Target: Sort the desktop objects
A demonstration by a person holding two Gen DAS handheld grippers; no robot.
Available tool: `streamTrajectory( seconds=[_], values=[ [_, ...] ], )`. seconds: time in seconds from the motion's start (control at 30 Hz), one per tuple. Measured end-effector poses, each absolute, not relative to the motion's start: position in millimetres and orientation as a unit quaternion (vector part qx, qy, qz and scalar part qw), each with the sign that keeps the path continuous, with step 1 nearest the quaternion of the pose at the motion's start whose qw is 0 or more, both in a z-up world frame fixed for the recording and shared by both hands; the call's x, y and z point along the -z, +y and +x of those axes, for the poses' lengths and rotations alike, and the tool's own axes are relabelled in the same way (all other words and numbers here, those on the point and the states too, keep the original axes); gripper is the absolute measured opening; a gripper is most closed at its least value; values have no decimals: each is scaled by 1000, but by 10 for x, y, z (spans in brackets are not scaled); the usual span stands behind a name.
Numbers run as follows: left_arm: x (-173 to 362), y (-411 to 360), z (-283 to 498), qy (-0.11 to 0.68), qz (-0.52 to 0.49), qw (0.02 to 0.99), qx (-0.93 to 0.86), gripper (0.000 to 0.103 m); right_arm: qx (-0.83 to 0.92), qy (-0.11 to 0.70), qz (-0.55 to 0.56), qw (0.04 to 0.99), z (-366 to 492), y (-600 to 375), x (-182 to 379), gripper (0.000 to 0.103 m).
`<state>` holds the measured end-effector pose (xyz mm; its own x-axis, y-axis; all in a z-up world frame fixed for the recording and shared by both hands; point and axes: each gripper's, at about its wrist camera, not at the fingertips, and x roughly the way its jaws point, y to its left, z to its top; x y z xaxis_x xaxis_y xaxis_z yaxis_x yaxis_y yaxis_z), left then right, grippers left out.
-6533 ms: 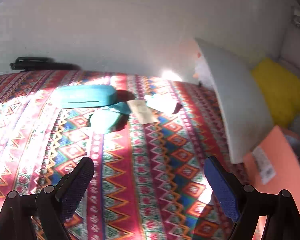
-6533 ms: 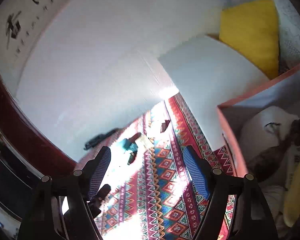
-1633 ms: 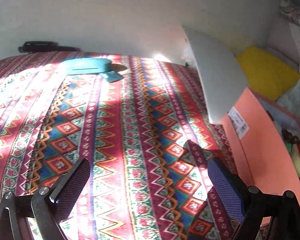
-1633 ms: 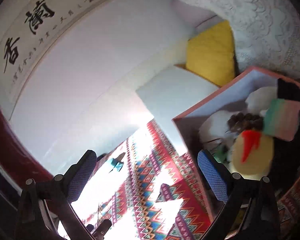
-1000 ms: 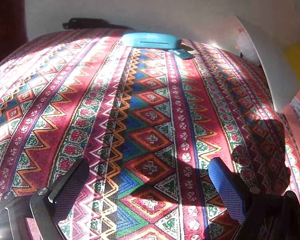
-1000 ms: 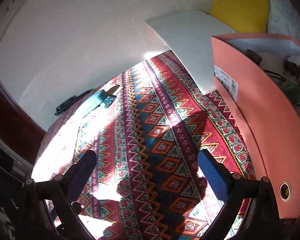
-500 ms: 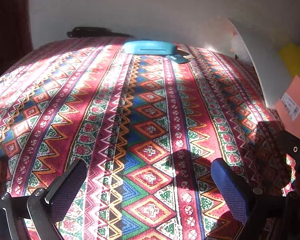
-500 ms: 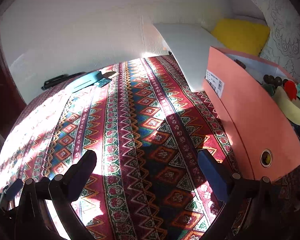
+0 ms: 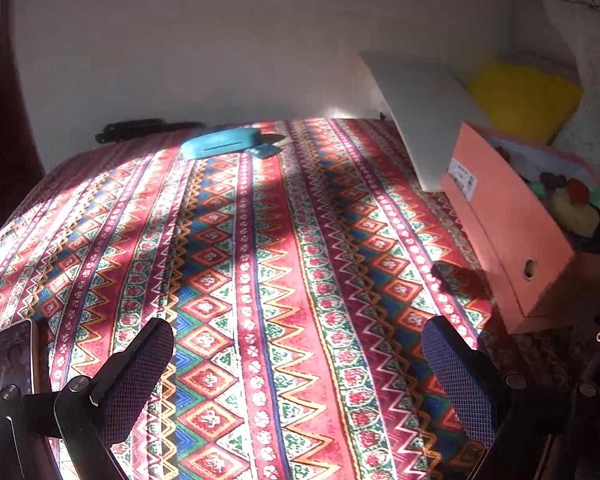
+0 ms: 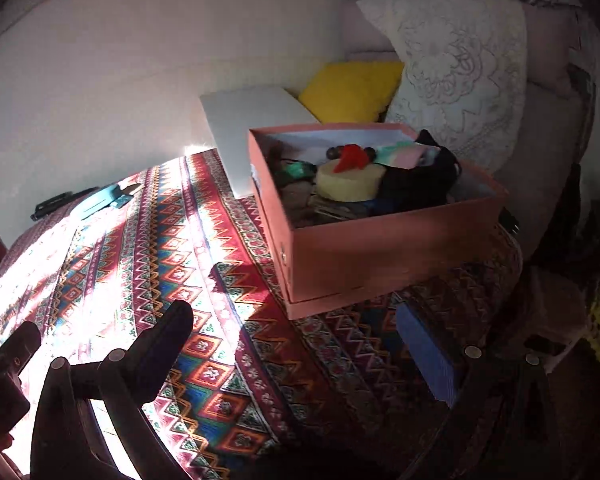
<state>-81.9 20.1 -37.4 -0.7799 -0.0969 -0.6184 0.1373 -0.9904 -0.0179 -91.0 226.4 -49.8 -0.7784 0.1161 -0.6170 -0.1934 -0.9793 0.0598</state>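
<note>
An orange cardboard box (image 10: 384,240) stands on the right of the patterned tablecloth (image 9: 260,260), filled with several items, among them a yellow round thing with a red top (image 10: 348,180). The same orange box (image 9: 504,220) shows at the right of the left wrist view. A teal case (image 9: 220,142) lies at the far edge with a small teal card (image 9: 265,151) beside it; in the right wrist view the teal case (image 10: 98,200) is far left. My left gripper (image 9: 296,364) is open over the near cloth. My right gripper (image 10: 296,344) is open, in front of the box.
A phone (image 9: 14,356) lies at the near left edge. A white board (image 9: 424,120) leans behind the box. A black object (image 9: 140,128) rests against the wall. A yellow cushion (image 10: 352,90) and a lace pillow (image 10: 460,68) lie beyond the box.
Both grippers have pulled back toward the near edge, and the right one has swung toward the box. The small items beside the teal case seen at first are gone; only the card stays.
</note>
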Motion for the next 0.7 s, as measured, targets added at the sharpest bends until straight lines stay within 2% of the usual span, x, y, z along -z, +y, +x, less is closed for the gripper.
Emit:
streamTrajectory(
  seconds=[0.3,0.7],
  values=[
    [53,951,-469,-7,306,-16,952,102,-943,64,-304,121,-399,2714,296,103],
    [-75,1191,-268,-20,281,-36,959,102,-945,78,-288,132,-238,2821,146,103]
  ],
)
